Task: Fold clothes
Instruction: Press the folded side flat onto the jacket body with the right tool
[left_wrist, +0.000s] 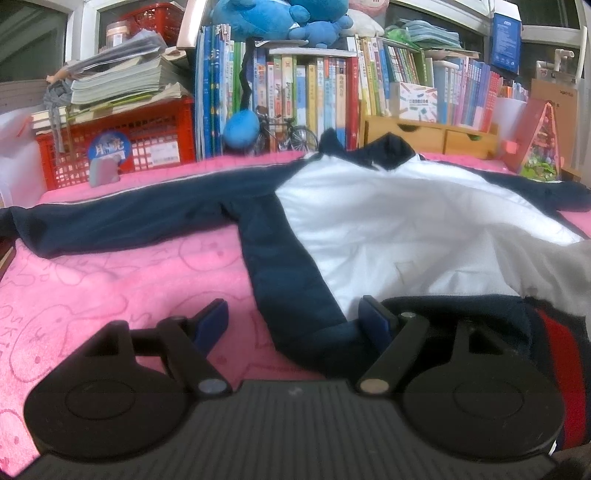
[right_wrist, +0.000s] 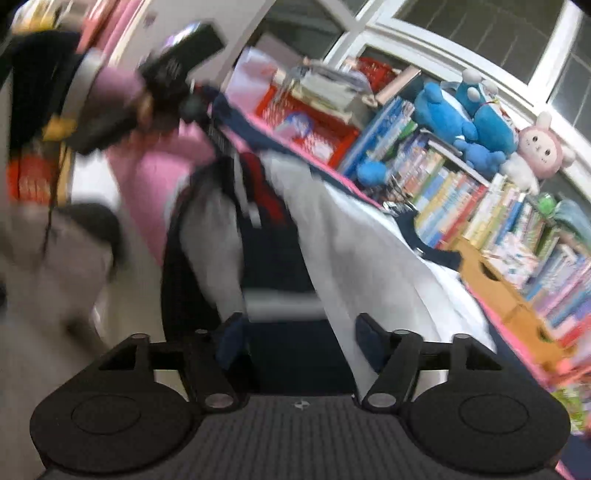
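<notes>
A: What lies ahead of the left gripper (left_wrist: 293, 319), reading from its left side across?

B: Bare pink blanket (left_wrist: 110, 273) lies before the left finger. A navy-and-white jacket (left_wrist: 388, 221) is spread flat on that blanket. One navy sleeve (left_wrist: 122, 218) stretches out to the far left. The jacket's navy side edge runs down between the two blue fingertips (left_wrist: 212, 321). The fingers stand wide apart, holding nothing. Beyond the jacket, at the far edge, stand a red crate (left_wrist: 122, 147), a row of books (left_wrist: 295, 99) and a wooden drawer box (left_wrist: 428, 134).

A: And the right gripper (right_wrist: 295, 328)?

B: This view is motion-blurred and tilted. To the gripper's upper left, a person's pink sleeve (right_wrist: 147, 173) shows beside the other gripper's dark body. Straight ahead, the jacket's (right_wrist: 362, 251) hem hangs off the surface edge, with navy fabric between the fingers. The fingers appear parted around that fabric; whether they pinch it cannot be told. To the right stand books (right_wrist: 461, 195) with blue plush toys (right_wrist: 458, 122) on top.
</notes>
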